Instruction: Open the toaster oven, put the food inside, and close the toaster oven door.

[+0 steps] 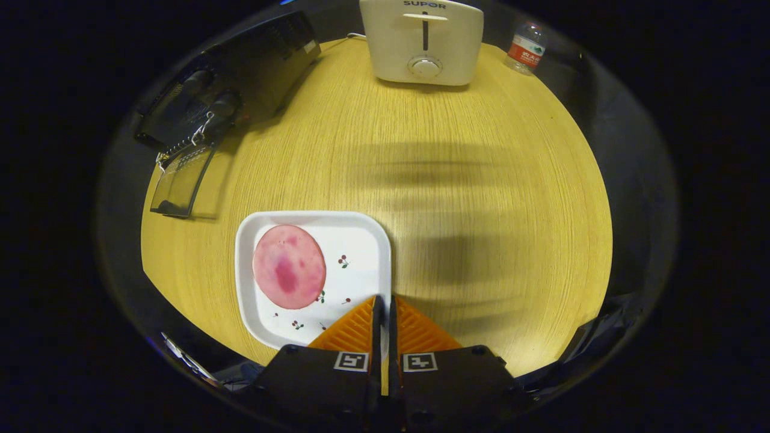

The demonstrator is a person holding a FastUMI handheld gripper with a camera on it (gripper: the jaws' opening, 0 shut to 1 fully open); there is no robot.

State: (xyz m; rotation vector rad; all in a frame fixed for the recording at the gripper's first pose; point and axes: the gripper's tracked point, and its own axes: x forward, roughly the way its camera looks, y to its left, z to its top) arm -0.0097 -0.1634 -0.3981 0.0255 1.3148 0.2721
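A black toaster oven (240,78) stands at the far left of the wooden table, its glass door (180,183) folded down open toward the table. A round pink slice of food (289,266) lies on a white square plate (361,240) with small cherry prints, just ahead and to the left of my fingers. My gripper (383,299) hovers over the plate's right rim. Its fingers are together with nothing between them.
A white pop-up toaster (424,42) stands at the far edge of the round wooden table (481,210). A small water bottle (525,48) stands to its right. Bare tabletop stretches to the right of the plate.
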